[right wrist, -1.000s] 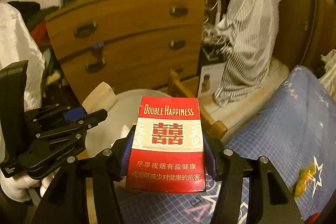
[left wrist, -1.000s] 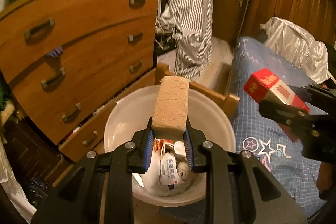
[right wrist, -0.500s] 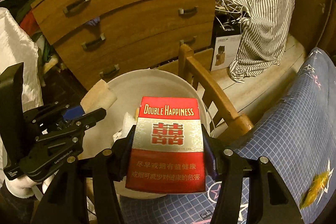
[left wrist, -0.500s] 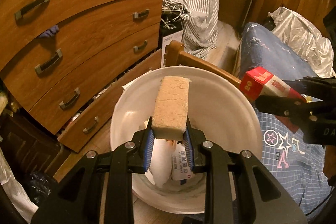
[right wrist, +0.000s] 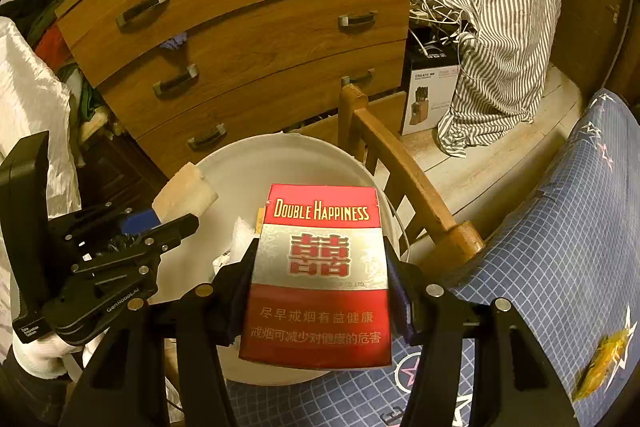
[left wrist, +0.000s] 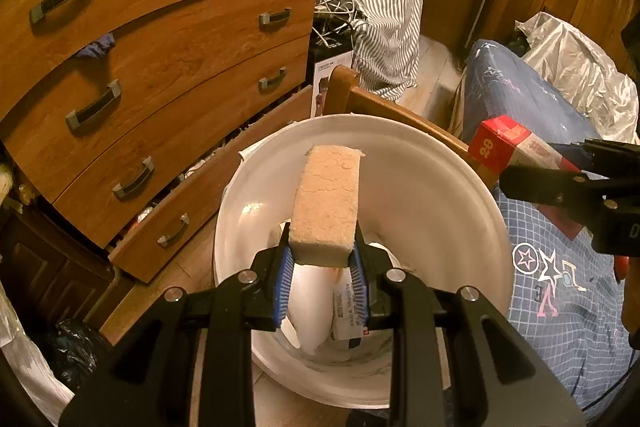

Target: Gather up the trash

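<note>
Sponge first: from your left wrist camera, your left gripper (left wrist: 322,259) is clamped on a tan sponge block (left wrist: 326,205), the blue pads pinching its near end so the block sticks out forward over the open mouth of the white bin (left wrist: 452,187). Down inside the bin you can see white wrappers and a small labelled packet (left wrist: 348,311) lying at the bottom. At the right edge of this view your right gripper (left wrist: 560,163) reaches in holding a red cigarette pack (left wrist: 506,147), near the bin's right rim and over the wooden chair rail (left wrist: 400,111). A wooden chest of drawers (left wrist: 160,39) stands behind the bin, its lowest drawer pulled partly out, and a blue patterned bedspread (left wrist: 560,307) lies to the right. From your right wrist camera, your right gripper (right wrist: 320,283) grips the cigarette pack (right wrist: 320,267) by its two long edges, face up, with "Double Happiness" readable; the pack hangs over the near rim of the bin (right wrist: 280,155), partly above the bedspread (right wrist: 540,267). Your left gripper (right wrist: 168,223) shows at the left with the sponge block (right wrist: 184,191) jutting over the bin's left side. A white-gloved hand (right wrist: 40,355) holds that tool. A yellow wrapper (right wrist: 600,363) lies on the bedspread at lower right, well apart from the bin.
</note>
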A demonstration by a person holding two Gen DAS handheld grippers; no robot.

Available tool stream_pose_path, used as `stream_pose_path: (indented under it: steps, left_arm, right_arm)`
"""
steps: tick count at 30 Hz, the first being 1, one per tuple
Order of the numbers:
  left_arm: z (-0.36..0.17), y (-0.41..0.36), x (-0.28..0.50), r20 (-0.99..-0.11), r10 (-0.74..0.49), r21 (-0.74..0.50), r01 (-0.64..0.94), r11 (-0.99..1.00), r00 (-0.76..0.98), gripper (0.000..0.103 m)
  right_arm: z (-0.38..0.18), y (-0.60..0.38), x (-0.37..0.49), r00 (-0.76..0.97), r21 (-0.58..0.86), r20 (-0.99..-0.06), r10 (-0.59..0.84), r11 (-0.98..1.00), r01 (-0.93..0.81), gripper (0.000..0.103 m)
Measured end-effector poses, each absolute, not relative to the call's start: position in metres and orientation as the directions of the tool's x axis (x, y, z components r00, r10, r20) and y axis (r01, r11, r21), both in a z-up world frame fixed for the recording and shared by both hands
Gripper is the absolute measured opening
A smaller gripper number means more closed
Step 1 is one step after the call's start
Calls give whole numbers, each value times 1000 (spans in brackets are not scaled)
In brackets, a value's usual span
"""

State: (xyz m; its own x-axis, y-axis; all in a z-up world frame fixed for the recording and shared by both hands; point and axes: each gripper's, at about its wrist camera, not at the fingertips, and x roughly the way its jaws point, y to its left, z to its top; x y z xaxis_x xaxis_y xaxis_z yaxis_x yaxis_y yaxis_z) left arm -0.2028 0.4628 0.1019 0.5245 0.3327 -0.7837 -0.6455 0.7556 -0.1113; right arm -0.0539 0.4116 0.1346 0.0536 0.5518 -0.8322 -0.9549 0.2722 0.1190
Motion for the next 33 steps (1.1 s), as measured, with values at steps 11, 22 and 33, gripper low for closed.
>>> stream_pose_path:
  steps: [11, 22, 33]
  left_arm:
    - [103, 463, -199, -782, 340, -102, -645, 758, 523, 26]
    - [105, 472, -209, -779, 402, -70, -704, 707, 481, 59]
    - [123, 441, -235, -726, 425, -99, -695, 713, 540, 69]
  right_arm:
    - [131, 413, -53, 46, 119, -830, 556, 258, -959, 58]
    - [144, 397, -47, 55, 134, -797, 602, 265, -955, 68]
    - [166, 342, -69, 50, 176, -709, 704, 245, -954, 70]
